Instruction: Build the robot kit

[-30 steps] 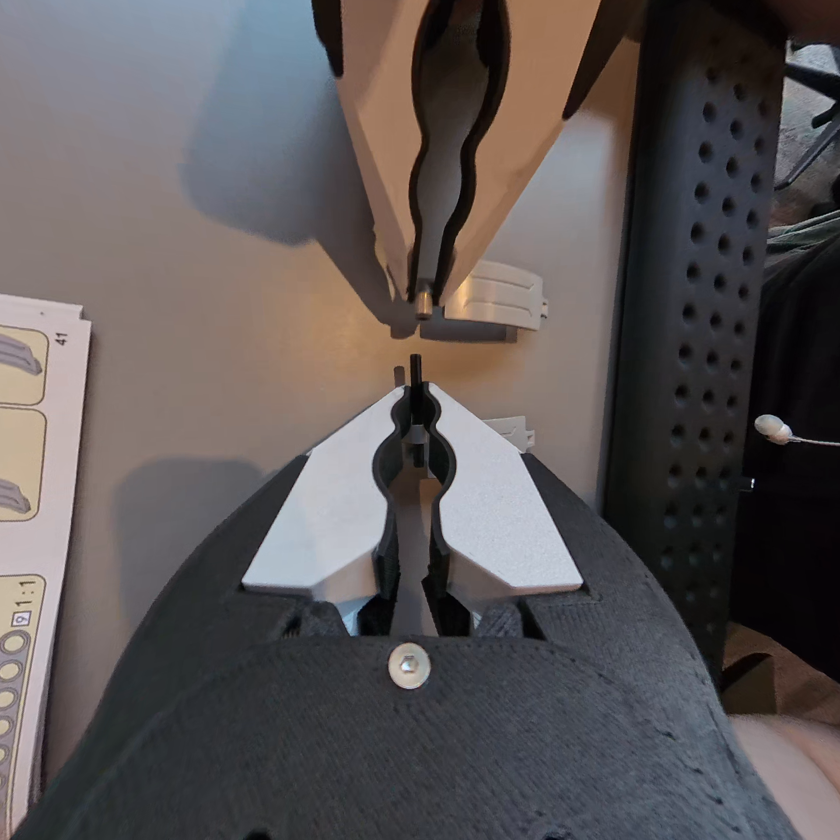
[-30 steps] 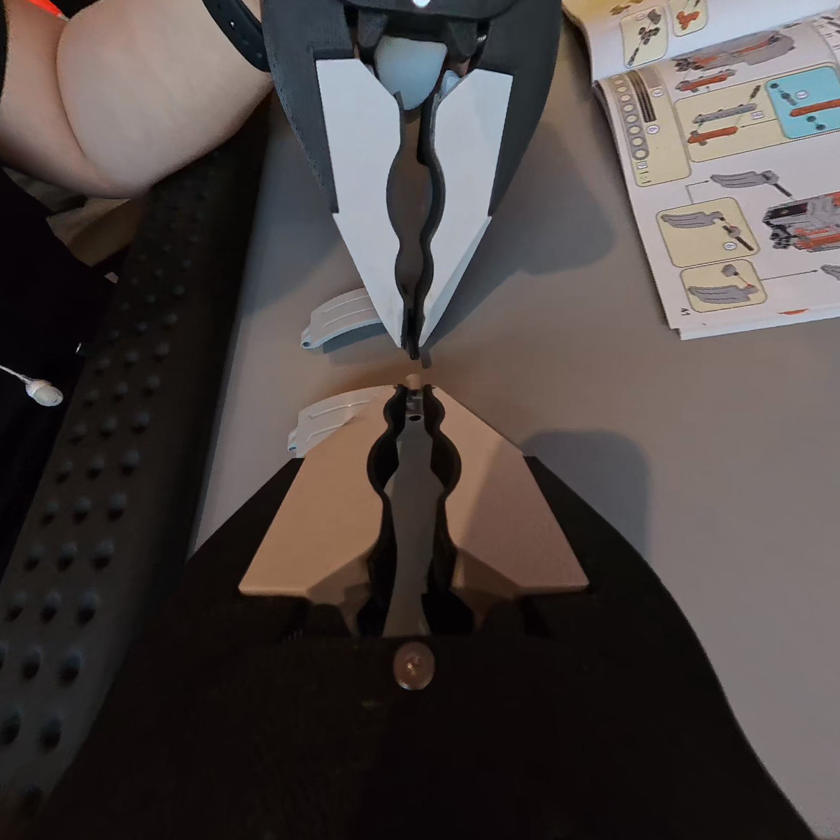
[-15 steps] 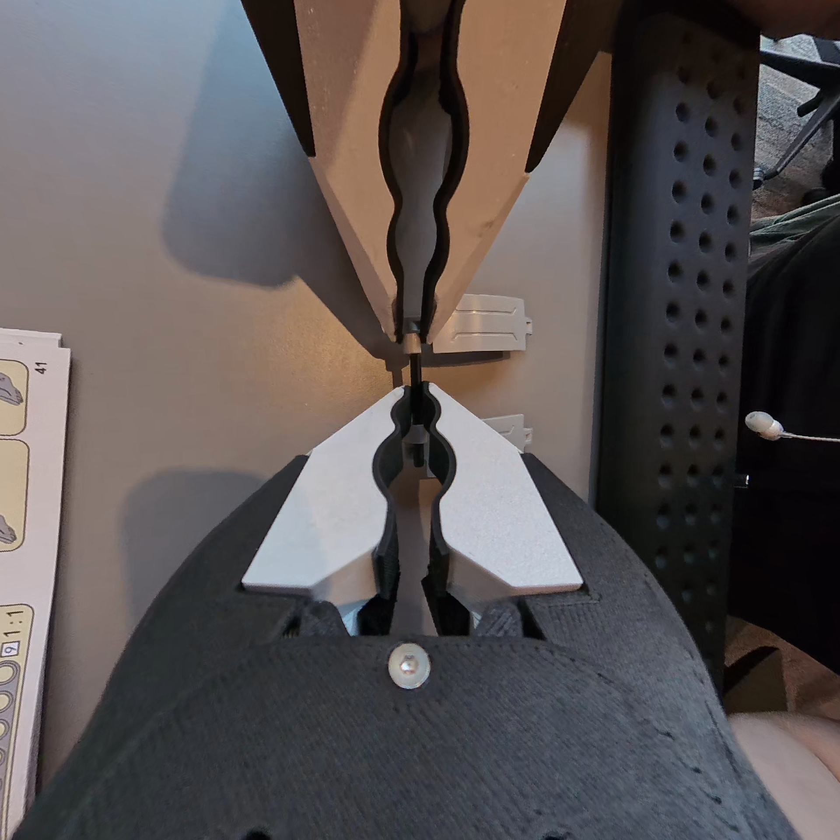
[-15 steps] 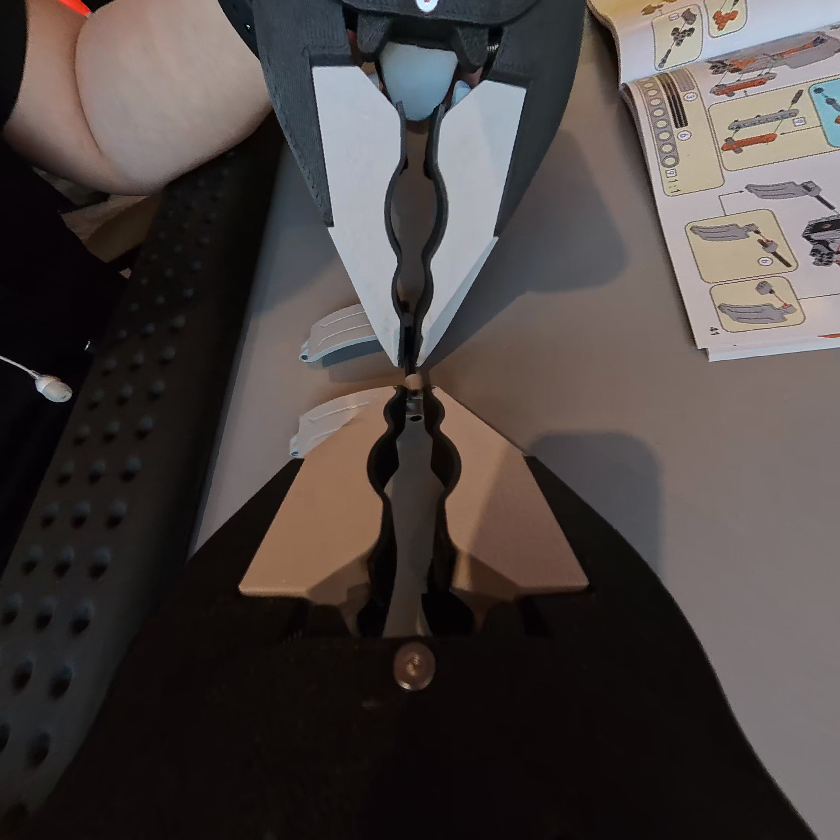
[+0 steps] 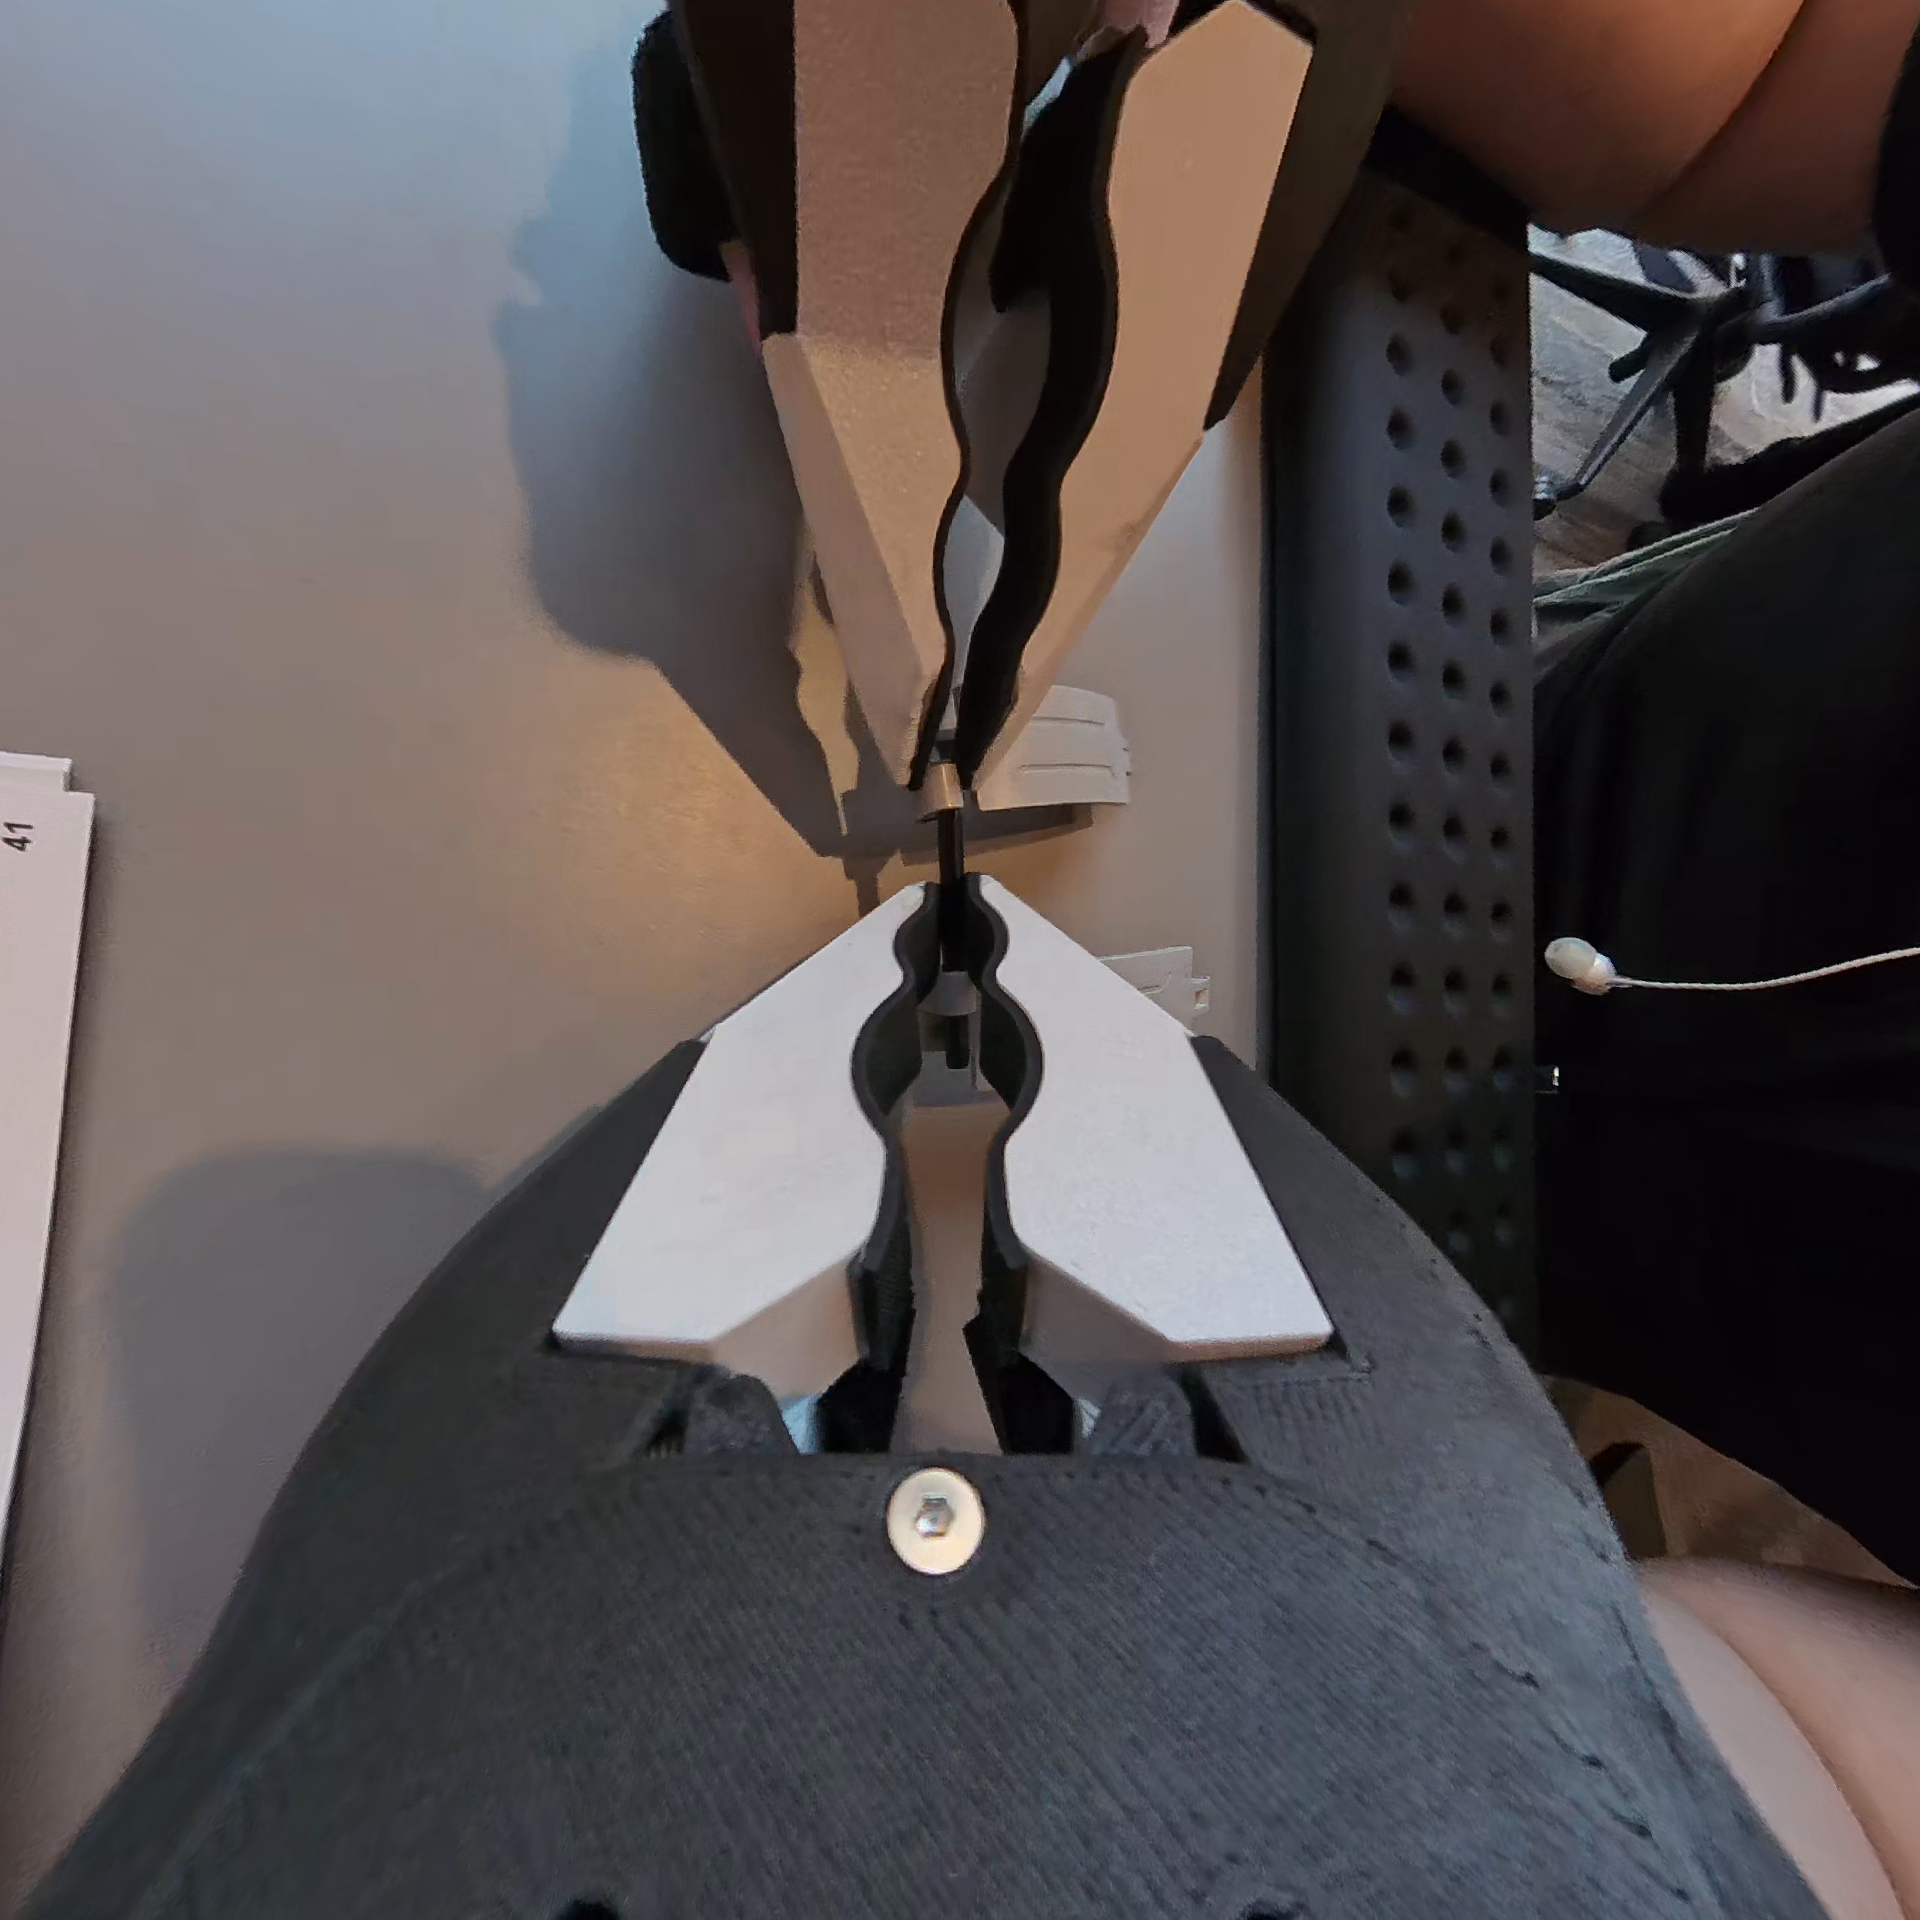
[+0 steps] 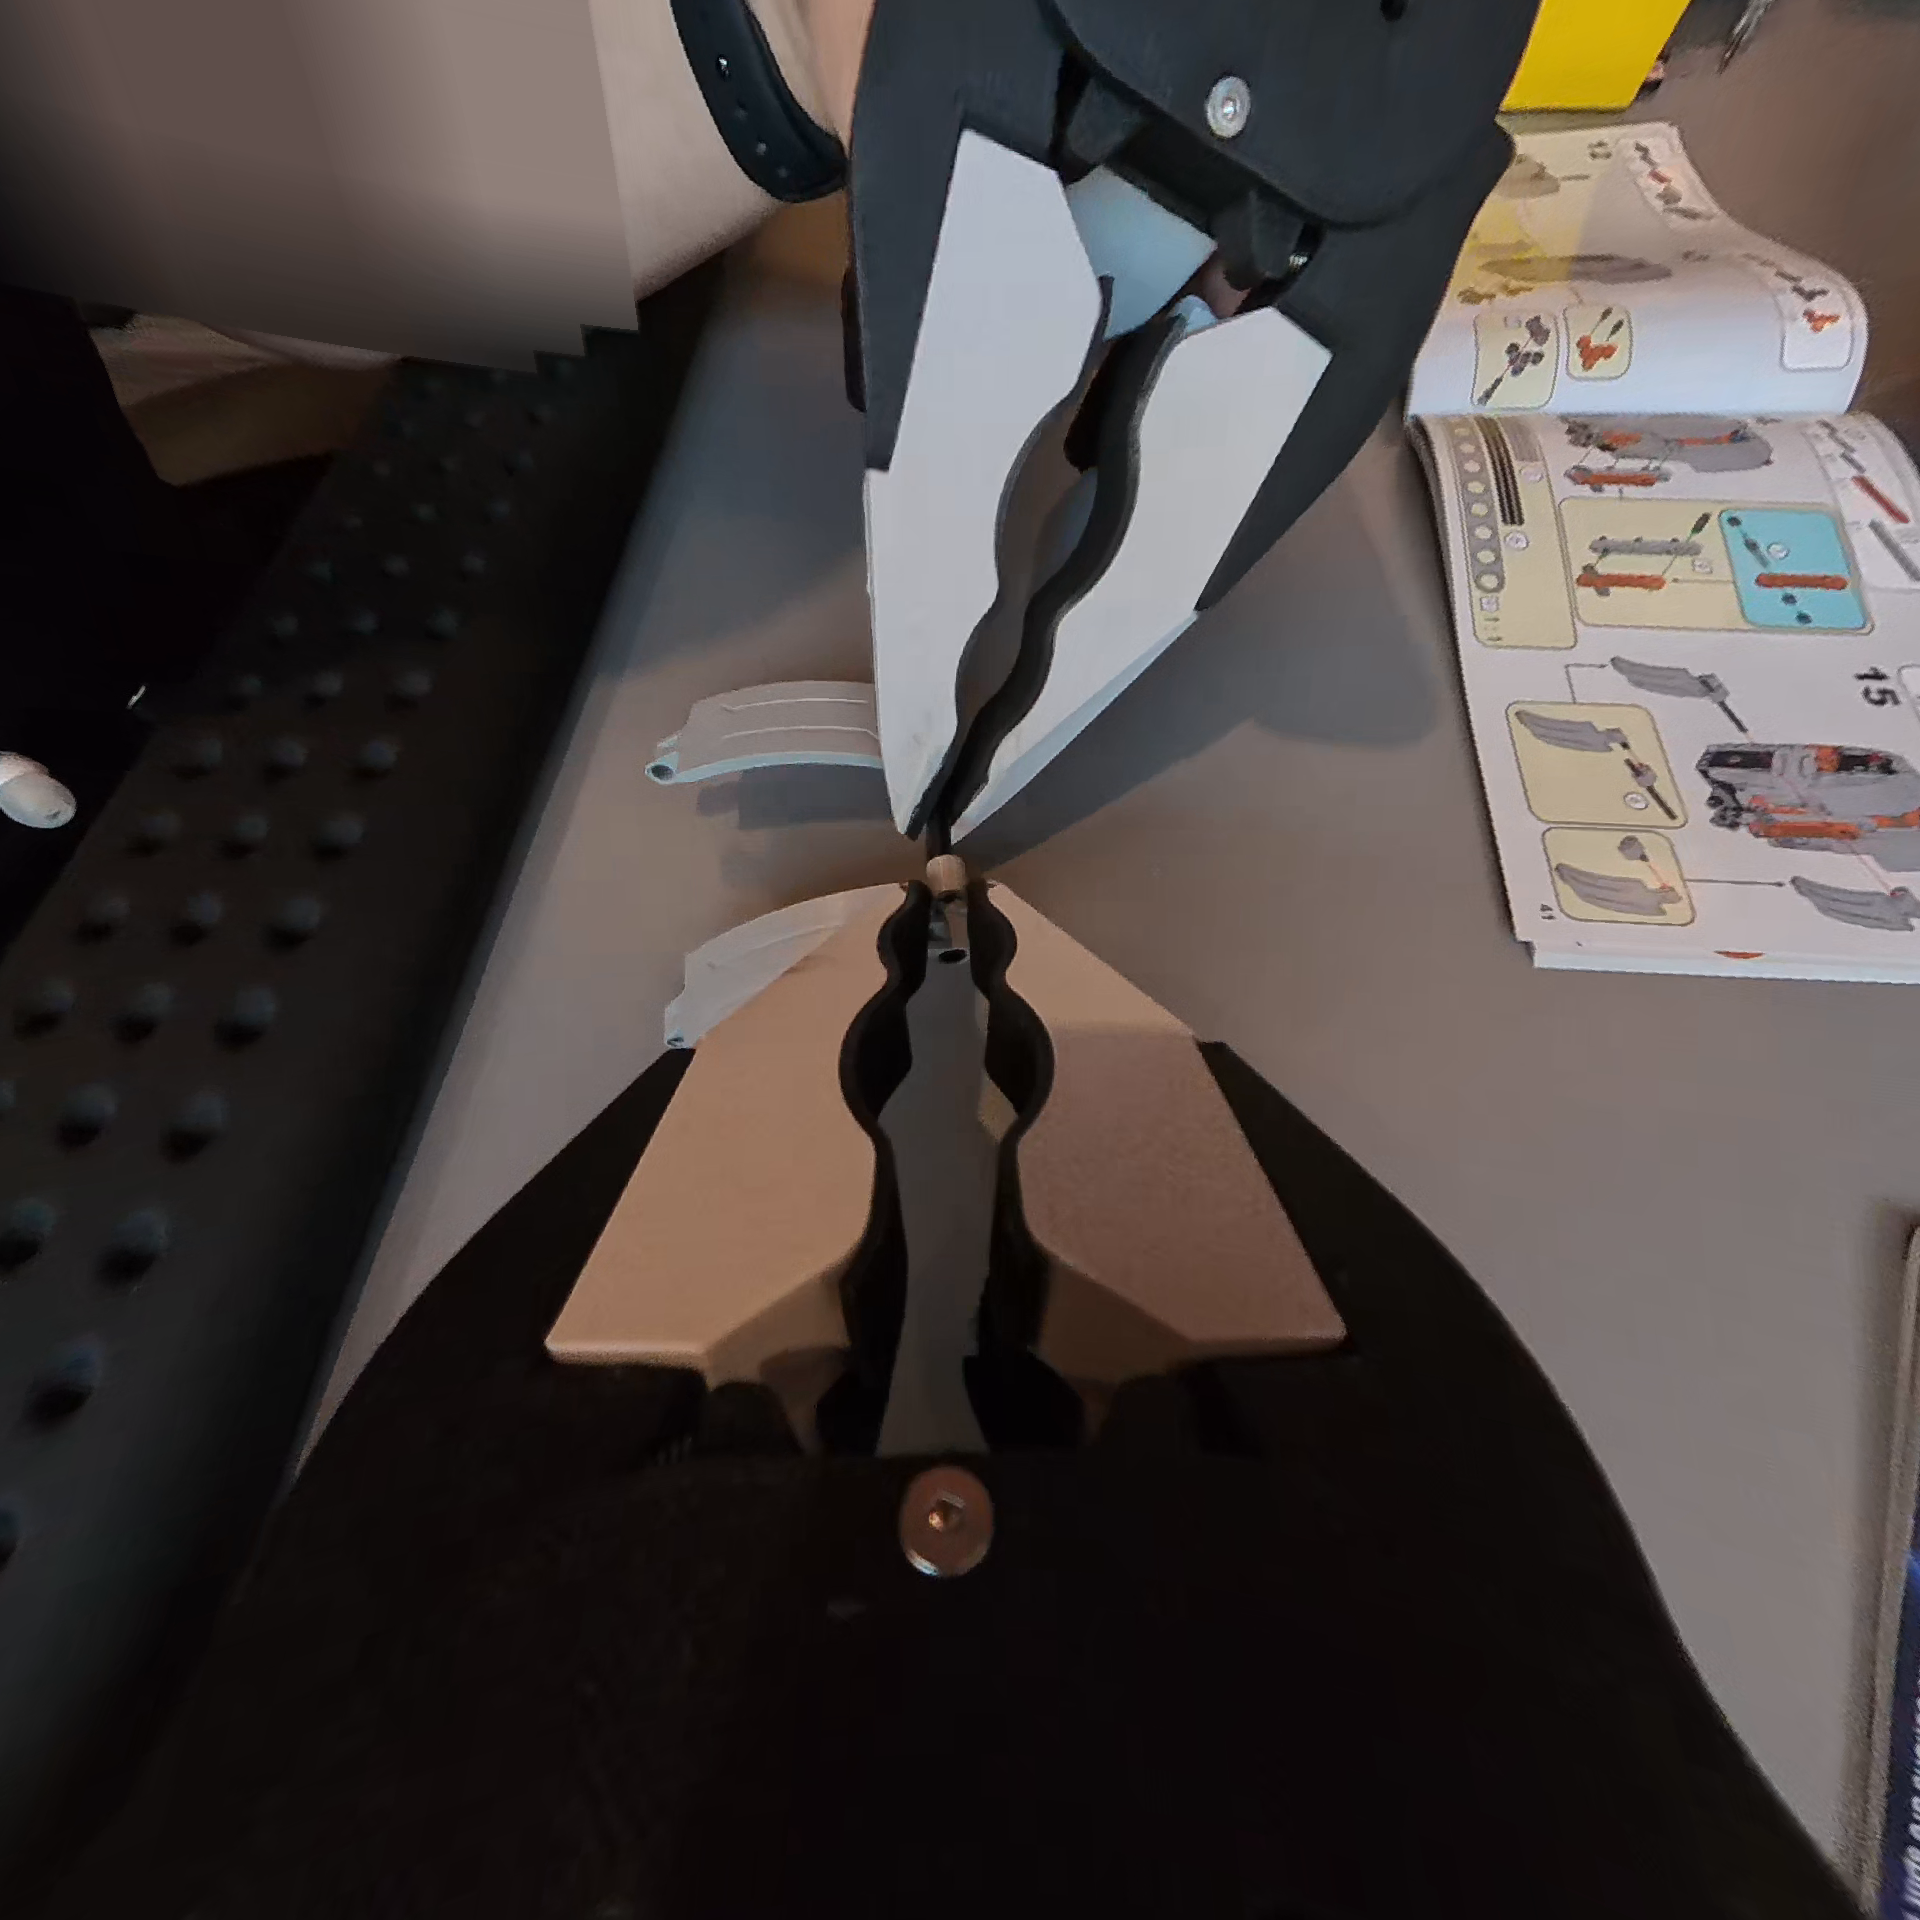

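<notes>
Two tongs meet tip to tip above a matte grey desk: the left tongs are closed on a thin black axle, and the right tongs are closed on a small light bushing that sits on the axle's far end. Two curved pale grey panels lie flat on the desk just beside the tips, near the edge where a black perforated panel runs alongside, while the opposite side offers bare surface up to an open printed instruction booklet. A yellow box stands beyond the booklet, its markings not readable.
</notes>
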`<state>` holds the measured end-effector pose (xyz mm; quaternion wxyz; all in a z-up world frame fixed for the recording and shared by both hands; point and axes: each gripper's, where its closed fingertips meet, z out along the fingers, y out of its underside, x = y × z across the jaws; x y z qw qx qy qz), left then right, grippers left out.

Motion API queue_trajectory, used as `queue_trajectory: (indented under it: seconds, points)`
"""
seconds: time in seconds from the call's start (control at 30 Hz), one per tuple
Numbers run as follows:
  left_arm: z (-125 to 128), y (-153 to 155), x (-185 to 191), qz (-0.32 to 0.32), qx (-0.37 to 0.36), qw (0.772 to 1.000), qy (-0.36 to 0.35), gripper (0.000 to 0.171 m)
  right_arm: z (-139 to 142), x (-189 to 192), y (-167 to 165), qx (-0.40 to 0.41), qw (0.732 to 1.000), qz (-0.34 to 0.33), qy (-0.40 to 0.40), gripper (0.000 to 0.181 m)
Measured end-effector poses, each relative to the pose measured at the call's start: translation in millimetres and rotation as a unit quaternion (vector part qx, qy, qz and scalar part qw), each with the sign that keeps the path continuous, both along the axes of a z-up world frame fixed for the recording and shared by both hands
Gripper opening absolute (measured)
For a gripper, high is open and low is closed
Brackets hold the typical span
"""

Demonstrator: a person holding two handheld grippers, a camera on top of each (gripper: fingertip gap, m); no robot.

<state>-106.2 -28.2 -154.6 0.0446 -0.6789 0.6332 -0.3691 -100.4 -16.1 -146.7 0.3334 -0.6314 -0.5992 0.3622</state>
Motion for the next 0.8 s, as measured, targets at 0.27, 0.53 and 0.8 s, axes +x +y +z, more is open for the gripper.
queue_trajectory:
  seconds: [0.27, 0.53, 0.8]
  points:
    - [7.2, 2.3, -3.0, 0.014, -0.020, 1.000, -0.005, 0.001, 8.4, -3.5, 2.7, 0.058, 0.998, -0.023, -0.013, 0.005]
    - [2.5, 0.0, -6.5, 0.013, -0.029, 0.999, 0.017, 0.001, 5.4, -7.2, 2.4, 0.083, 0.995, -0.033, -0.048, 0.006]
    - [3.9, -7.1, -8.1, 0.000, -0.049, 0.999, 0.017, 0.001, 7.4, -9.0, -4.2, 0.093, 0.996, -0.003, -0.015, 0.006]
